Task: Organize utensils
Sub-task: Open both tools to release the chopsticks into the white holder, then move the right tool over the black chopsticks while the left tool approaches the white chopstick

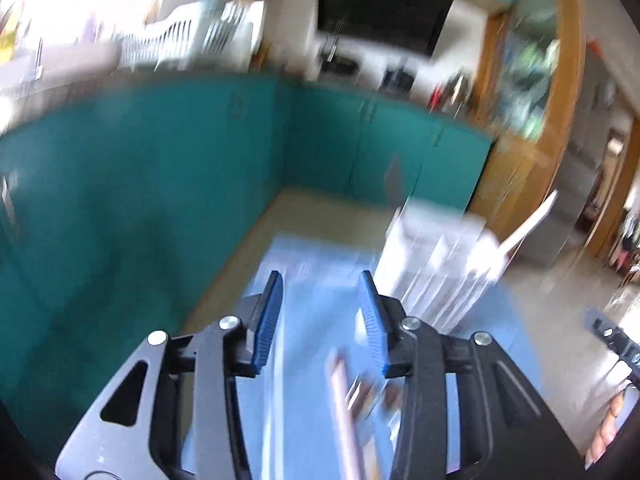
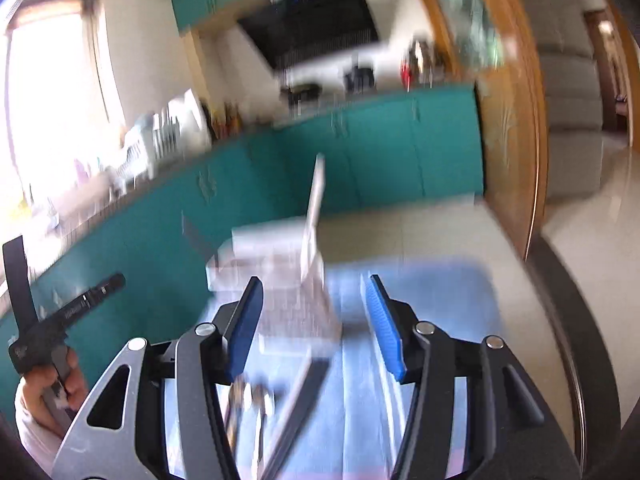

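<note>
Both views are motion-blurred. My left gripper (image 1: 320, 304) is open and empty above a blue mat (image 1: 320, 264). A clear plastic utensil holder (image 1: 436, 256) stands on the mat ahead and to the right of it. Blurred utensils (image 1: 344, 396) lie on the mat between and under its fingers. My right gripper (image 2: 316, 312) is open and empty, with the clear holder (image 2: 276, 276) just ahead between its fingers. A flat light utensil (image 2: 314, 208) sticks up out of the holder. More utensils (image 2: 256, 404) lie on the blue mat (image 2: 424, 292) below.
Teal kitchen cabinets (image 1: 160, 184) run along the back and left. A white dish rack (image 1: 184, 40) sits on the counter. A wooden door frame (image 1: 516, 128) stands to the right. The left gripper's body and the hand holding it (image 2: 48, 344) show at the right wrist view's left edge.
</note>
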Action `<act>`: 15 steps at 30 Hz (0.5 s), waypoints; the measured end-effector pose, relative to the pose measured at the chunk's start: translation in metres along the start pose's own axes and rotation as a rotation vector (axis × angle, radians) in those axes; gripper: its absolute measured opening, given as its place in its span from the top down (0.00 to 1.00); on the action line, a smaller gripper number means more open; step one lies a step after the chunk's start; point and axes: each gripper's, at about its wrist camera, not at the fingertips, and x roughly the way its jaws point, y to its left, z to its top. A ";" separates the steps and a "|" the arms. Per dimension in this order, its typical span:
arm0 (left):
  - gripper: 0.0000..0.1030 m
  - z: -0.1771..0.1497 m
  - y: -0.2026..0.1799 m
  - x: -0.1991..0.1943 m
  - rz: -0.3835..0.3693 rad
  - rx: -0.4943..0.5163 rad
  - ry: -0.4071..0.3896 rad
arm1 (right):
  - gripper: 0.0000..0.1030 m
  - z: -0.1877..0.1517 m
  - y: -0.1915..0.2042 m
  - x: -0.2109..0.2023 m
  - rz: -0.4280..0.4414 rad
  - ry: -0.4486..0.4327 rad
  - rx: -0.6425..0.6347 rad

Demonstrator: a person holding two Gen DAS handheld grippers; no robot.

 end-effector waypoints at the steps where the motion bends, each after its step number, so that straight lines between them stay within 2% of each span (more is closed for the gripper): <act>1: 0.63 -0.018 0.006 0.012 0.011 -0.007 0.070 | 0.53 -0.011 0.000 0.019 -0.008 0.069 0.003; 2: 0.63 -0.034 0.011 0.022 0.009 -0.019 0.132 | 0.59 -0.025 0.000 0.043 -0.015 0.162 0.021; 4: 0.63 -0.058 0.015 0.033 -0.002 -0.031 0.218 | 0.62 -0.045 0.003 0.077 0.018 0.281 0.059; 6: 0.61 -0.075 0.017 0.033 -0.007 -0.021 0.257 | 0.62 -0.058 0.013 0.103 0.000 0.345 0.050; 12: 0.56 -0.086 0.032 0.026 0.008 -0.019 0.282 | 0.62 -0.070 0.037 0.137 -0.064 0.420 -0.022; 15: 0.53 -0.086 0.039 0.024 0.007 -0.031 0.280 | 0.62 -0.069 0.050 0.144 -0.101 0.419 -0.072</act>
